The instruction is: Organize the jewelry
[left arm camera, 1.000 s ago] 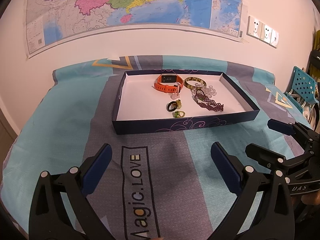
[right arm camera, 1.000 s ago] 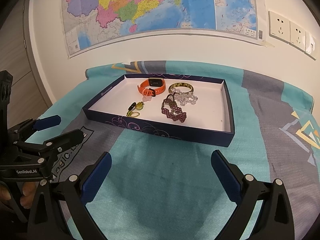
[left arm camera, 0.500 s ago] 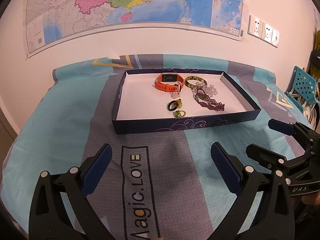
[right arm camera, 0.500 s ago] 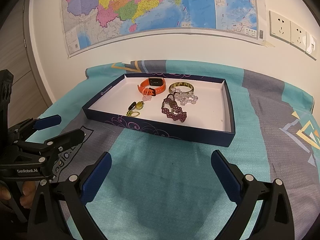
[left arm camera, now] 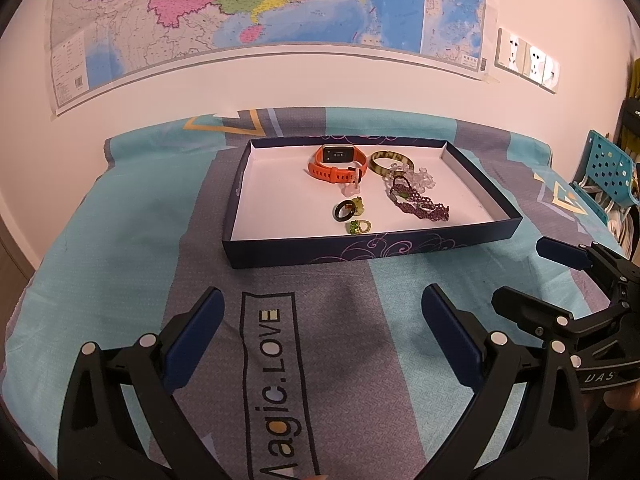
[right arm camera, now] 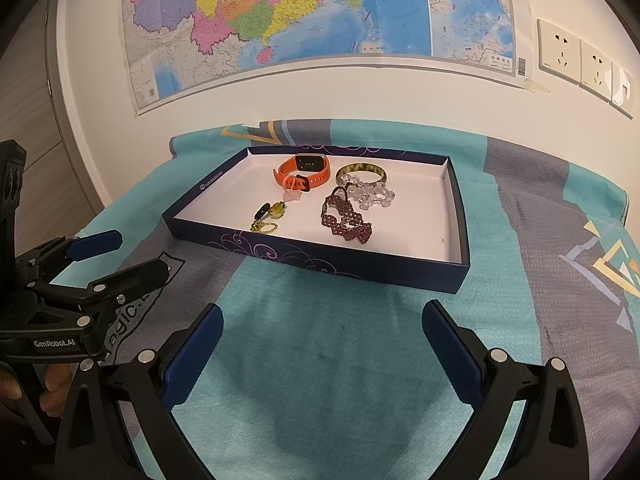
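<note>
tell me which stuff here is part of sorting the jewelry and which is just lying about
Part of the job:
box
orange watch
green bangle
clear bead bracelet
purple beaded bracelet
black ring
green stone ring
left tongs, open
right tongs, open

Just lying about:
bedspread
wall map
sockets
blue chair

both grippers, left gripper (left arm camera: 322,326) and right gripper (right arm camera: 322,330), have black frames, blue pads (left arm camera: 196,332), silver screws, white lettering.
</note>
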